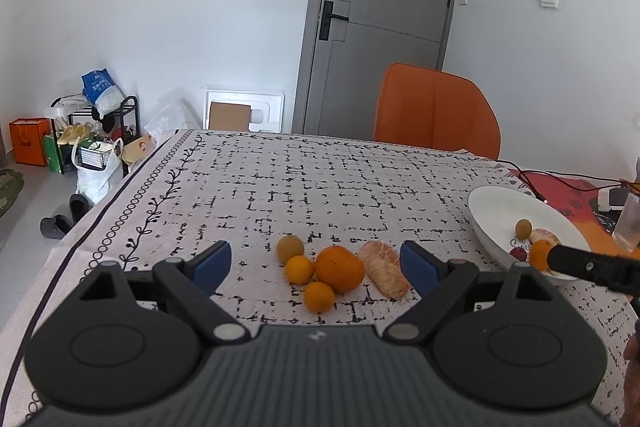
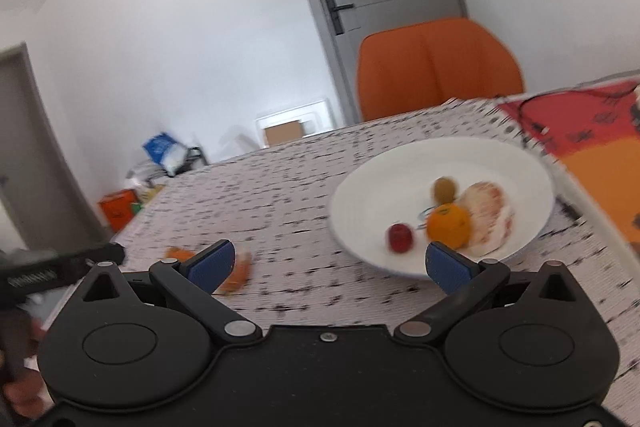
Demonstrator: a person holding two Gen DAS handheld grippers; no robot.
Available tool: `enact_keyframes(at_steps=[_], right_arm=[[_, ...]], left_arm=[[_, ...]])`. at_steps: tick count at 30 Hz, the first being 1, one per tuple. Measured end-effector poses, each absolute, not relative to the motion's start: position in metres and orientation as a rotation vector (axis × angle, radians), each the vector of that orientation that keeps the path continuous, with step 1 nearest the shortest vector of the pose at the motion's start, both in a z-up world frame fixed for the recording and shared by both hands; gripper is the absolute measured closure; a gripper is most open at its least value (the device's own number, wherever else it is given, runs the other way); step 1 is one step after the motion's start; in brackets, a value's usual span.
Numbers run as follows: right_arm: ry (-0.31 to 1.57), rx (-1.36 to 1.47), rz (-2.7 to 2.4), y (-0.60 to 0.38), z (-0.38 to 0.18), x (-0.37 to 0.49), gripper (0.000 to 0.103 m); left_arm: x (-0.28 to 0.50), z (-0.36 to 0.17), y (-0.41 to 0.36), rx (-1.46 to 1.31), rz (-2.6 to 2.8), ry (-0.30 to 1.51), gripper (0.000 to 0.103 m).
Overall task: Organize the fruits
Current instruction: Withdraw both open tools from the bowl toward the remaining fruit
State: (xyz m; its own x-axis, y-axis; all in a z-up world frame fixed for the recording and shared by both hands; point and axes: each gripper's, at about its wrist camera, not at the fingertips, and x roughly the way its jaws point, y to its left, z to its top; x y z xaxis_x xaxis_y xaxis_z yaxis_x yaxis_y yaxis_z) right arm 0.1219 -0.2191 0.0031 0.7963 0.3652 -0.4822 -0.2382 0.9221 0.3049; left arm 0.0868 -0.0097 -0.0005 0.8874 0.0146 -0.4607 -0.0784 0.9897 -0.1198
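On the patterned tablecloth lie a large orange [image 1: 339,268], two small oranges [image 1: 299,269] [image 1: 319,296], a brownish-green kiwi [image 1: 291,249] and a peeled citrus piece [image 1: 384,273]. My left gripper [image 1: 316,263] hovers just in front of this cluster, open and holding nothing. To the right, a white bowl [image 1: 496,207] holds a kiwi [image 2: 444,188], an orange [image 2: 448,225], a small red fruit [image 2: 400,237] and a peeled citrus piece [image 2: 488,215]. My right gripper [image 2: 330,265] stands open at the bowl's near rim [image 2: 400,179] with nothing between its pads. The right wrist view is blurred.
An orange chair [image 1: 436,111] stands at the table's far edge before a grey door [image 1: 384,19]. A red and orange mat [image 2: 592,147] with black cables lies right of the bowl. A clear cup [image 1: 630,227] stands at the far right. Bags and a shoe rack [image 1: 96,131] crowd the floor on the left.
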Motion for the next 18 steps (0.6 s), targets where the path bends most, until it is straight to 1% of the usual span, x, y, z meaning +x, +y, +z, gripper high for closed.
enact_keyframes(at_steps=[7, 10, 13, 15, 17, 18], right_arm=[[0.57, 0.215, 0.36, -0.207, 0.005, 0.118, 0.0], [0.575, 0.198, 0.37, -0.201, 0.004, 0.118, 0.0], [0.572, 0.177, 0.385, -0.196, 0.003, 0.116, 0.0], [0.571, 0.164, 0.395, -0.192, 0.003, 0.115, 0.001], [0.575, 0.156, 0.407, -0.189, 0.002, 0.116, 0.002], [0.576, 0.152, 0.409, -0.187, 0.001, 0.116, 0.005]], left_arm=[[0.077, -0.005, -0.002, -0.154, 0.056, 0.464, 0.013], [0.076, -0.009, 0.002, -0.178, 0.044, 0.466, 0.016], [0.076, -0.012, 0.004, -0.193, 0.042, 0.469, 0.024], [0.078, -0.014, 0.006, -0.203, 0.034, 0.478, 0.036], [0.08, -0.016, 0.007, -0.212, 0.024, 0.489, 0.042], [0.081, -0.018, 0.008, -0.218, 0.02, 0.494, 0.045]])
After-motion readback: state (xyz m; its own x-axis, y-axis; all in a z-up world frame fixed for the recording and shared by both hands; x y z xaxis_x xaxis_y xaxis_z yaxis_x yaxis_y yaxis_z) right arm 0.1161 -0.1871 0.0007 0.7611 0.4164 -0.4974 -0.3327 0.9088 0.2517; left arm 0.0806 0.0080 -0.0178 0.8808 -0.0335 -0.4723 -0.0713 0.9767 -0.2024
